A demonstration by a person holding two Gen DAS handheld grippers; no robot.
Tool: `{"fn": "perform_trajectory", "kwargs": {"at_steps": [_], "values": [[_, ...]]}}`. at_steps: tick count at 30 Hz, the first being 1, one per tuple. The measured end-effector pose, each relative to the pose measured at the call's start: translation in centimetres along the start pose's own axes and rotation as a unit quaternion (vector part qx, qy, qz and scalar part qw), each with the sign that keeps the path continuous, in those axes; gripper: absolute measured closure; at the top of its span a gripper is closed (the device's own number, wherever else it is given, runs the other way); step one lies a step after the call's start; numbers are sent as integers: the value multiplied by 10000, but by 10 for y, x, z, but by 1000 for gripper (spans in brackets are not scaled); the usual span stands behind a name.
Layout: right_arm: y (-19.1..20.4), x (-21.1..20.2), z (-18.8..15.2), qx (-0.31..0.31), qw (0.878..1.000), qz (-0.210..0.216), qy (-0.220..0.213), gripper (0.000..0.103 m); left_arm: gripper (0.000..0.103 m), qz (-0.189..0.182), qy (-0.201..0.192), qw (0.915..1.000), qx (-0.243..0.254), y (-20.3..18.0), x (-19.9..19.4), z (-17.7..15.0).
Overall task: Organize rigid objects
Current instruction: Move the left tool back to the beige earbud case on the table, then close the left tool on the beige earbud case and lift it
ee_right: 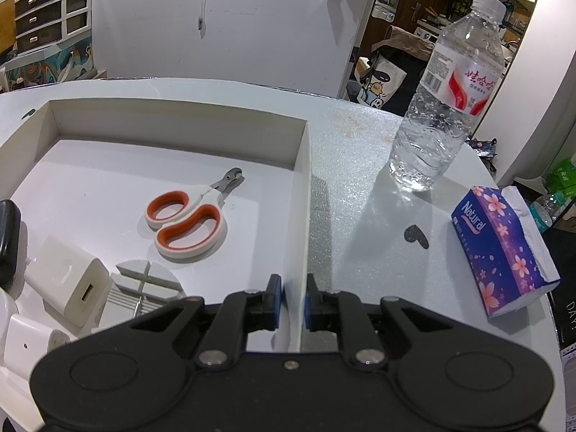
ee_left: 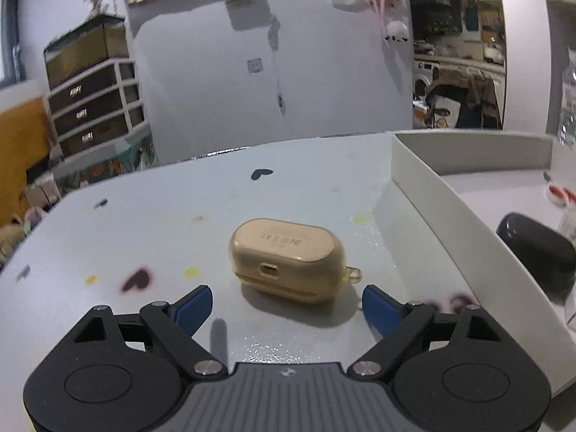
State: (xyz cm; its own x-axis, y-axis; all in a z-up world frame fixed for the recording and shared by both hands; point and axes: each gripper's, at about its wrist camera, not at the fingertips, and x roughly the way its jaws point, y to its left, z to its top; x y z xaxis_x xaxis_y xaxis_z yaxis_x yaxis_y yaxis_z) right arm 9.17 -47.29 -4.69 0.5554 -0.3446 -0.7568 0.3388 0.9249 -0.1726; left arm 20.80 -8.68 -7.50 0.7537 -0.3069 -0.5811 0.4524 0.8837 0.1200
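The left wrist camera looks down, close, across the table [ee_left: 144,223]; the right, close, onto the box [ee_right: 300,187]. Both share that box [ee_left: 432,194].

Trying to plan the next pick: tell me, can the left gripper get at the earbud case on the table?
Probably yes. The left gripper stands open with the earbud case just ahead between its fingers, nothing in between; the box wall sits off to the side.

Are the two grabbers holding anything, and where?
The right gripper pinches the white box's side wall. The left gripper is open, holding nothing; the tan earbud case lies ahead.
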Motion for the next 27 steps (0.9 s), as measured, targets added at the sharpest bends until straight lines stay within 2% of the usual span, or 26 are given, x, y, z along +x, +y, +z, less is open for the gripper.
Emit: {"fn": "perform_trajectory", "kwargs": {"at_steps": [3, 8, 13, 17, 23, 27], "values": [[0, 0, 0, 3, 10000, 3, 2, 90, 16, -52, -53, 9998, -194, 7, -2, -1], [0, 0, 0, 3, 10000, 3, 1, 90, 16, 260, -172, 9995, -41, -1, -12, -3], [0, 0, 0, 1, 10000, -2, -1, 90, 16, 290, -254, 9992, -92, 0, -17, -4], [0, 0, 0, -2, 10000, -3, -1, 90, 16, 248, -369, 9987, -267, 6, -21, -4], [2, 0, -1, -46, 10000, -15, -10, 87, 16, 124, 23, 9998, -150, 1, -4, 1], [4, 1, -1, -71, 10000, -39, -19, 87, 16, -72, -56, 9982, -592, 8, 5, 7]]}}
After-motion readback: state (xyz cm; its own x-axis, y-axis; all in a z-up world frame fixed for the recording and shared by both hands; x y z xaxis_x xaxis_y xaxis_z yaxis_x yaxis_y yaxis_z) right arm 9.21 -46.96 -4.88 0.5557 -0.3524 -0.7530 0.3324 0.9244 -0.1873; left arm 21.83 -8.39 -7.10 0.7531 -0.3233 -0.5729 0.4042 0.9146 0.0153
